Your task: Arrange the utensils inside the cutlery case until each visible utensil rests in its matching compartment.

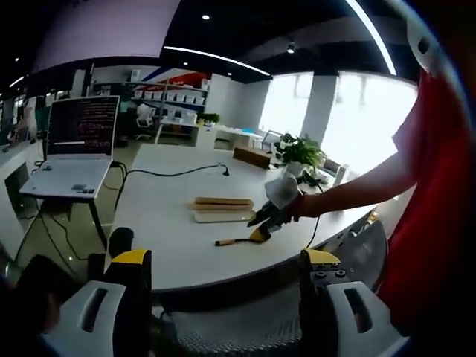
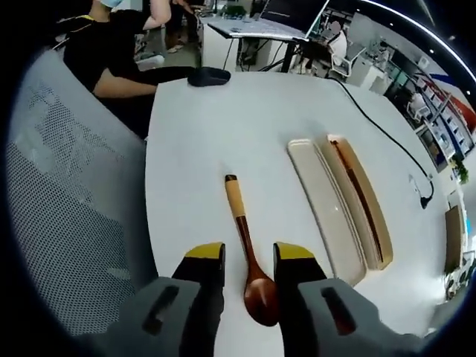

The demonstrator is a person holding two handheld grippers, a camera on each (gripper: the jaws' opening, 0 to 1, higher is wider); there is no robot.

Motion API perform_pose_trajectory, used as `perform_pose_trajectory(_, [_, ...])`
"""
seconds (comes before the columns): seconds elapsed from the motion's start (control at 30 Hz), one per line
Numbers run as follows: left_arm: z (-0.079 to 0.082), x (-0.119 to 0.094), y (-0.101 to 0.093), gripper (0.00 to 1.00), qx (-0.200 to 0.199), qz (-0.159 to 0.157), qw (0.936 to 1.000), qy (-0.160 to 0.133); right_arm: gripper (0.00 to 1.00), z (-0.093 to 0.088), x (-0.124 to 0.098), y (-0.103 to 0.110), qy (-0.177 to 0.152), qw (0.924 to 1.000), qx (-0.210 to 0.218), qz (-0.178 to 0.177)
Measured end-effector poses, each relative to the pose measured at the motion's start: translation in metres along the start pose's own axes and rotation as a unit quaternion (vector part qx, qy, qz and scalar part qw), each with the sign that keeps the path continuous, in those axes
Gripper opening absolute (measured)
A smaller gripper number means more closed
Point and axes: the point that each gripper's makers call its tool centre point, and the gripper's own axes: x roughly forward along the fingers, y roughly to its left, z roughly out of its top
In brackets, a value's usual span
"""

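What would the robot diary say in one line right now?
right claw: open, straddling wooden spoon | cutlery case: beside spoon, apart | left claw: open, empty

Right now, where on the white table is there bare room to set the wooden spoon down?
The white table is bare between the brown wooden spoon and the grey mesh chair back, and beyond the spoon's handle up to the dark object. It is tighter between the spoon and the cream cutlery case, where the right gripper straddles the spoon.
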Motion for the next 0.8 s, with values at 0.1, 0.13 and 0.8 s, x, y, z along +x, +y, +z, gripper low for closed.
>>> perform_pose_trajectory(0.1, [-0.003, 0.000, 0.001, 0.83, 0.003, 0.004, 1.0000, 0.007, 0.22, 0.003, -0.001, -0.003, -0.002, 0.9998, -0.017, -0.005])
perform_pose_trajectory(0.13, [-0.004, 0.000, 0.001, 0.83, 0.003, 0.004, 0.9999, 0.009, 0.22, 0.003, -0.001, -0.003, 0.000, 0.9998, -0.022, -0.004])
perform_pose_trajectory(0.8, [-0.005, -0.002, 0.003, 0.81, -0.003, 0.016, 0.9998, 0.014, 0.18, -0.006, 0.027, -0.004, 0.047, 0.9974, -0.037, 0.040])
